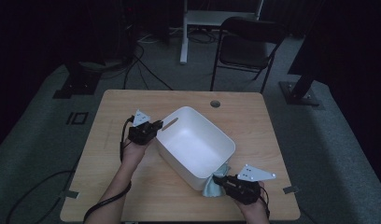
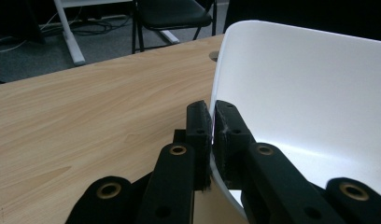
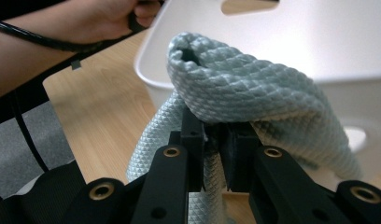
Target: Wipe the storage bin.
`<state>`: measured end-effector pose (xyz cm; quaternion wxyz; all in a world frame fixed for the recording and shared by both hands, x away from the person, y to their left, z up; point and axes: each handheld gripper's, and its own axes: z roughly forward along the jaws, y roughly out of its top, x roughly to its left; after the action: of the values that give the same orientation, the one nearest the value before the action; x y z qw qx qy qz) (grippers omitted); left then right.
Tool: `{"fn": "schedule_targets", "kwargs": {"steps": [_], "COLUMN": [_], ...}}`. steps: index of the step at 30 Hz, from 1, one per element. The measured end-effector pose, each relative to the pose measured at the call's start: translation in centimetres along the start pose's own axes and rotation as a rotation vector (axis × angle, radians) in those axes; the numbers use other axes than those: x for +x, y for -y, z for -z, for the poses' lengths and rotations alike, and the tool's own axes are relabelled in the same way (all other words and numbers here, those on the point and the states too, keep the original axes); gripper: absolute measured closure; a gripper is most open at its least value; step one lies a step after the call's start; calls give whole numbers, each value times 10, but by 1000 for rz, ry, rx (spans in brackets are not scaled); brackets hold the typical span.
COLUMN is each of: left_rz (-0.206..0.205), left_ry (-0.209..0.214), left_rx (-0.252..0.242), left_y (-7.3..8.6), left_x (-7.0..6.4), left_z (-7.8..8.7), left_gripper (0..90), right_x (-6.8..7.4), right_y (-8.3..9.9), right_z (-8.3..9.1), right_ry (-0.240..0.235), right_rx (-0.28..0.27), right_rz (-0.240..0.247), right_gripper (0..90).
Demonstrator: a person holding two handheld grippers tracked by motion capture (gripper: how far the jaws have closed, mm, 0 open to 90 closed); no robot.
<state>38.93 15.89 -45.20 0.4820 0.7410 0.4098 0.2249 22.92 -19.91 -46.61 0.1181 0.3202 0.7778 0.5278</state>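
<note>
Pale blue-grey waffle-textured cloth (image 1: 211,185) sits bunched at the near right corner of the white rectangular plastic tub (image 1: 177,119), about 5 o'clock on the light wooden bench (image 1: 109,140), touching the tub's outer wall. Right gripper (image 1: 220,180) has its fingers (image 3: 193,140) clamped on a fold of the cloth; the bulk humps up above them and a tail hangs down toward the bench. Tub opening lies at roughly 11 o'clock from those fingers, rim just beyond the cloth, so the cloth likely has to rise over the rim and go in. Left gripper (image 1: 155,128) sits at the tub's far left corner, around 10 o'clock, fingers (image 2: 198,130) pinched on the thin tub wall, one inside, one outside, steadying it. The tub's long axis runs diagonally, 10 to 4 o'clock. Right hand is nearer the cloth.
</note>
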Motion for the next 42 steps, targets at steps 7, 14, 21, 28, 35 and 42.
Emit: {"fn": "schedule_targets", "kwargs": {"steps": [7,14,21,28,35,42], "left_rz": [-3,2,-7,2,-6,-5], "left_ry": [-1,2,-4,6,13,6], "left_rx": [2,0,3,3,11,11], "left_y": [0,0,0,0,-1,-1], "left_x": [0,0,0,1,1,1], "left_z": [0,0,0,0,0,0], "left_gripper": [858,858,857,857,857,858], "right_x": [-4,10,5,16,7,-3], "right_y": [9,-2,9,-2,11,21], "right_z": [-7,-1,-9,-4,-13,-18], "right_ry": [7,-22,-14,-52,-40,-38], "right_rx": [32,-1,43,4,51,71], "right_rz": [-12,27,7,36,15,-14], "right_gripper": [806,806,806,806,806,805]}}
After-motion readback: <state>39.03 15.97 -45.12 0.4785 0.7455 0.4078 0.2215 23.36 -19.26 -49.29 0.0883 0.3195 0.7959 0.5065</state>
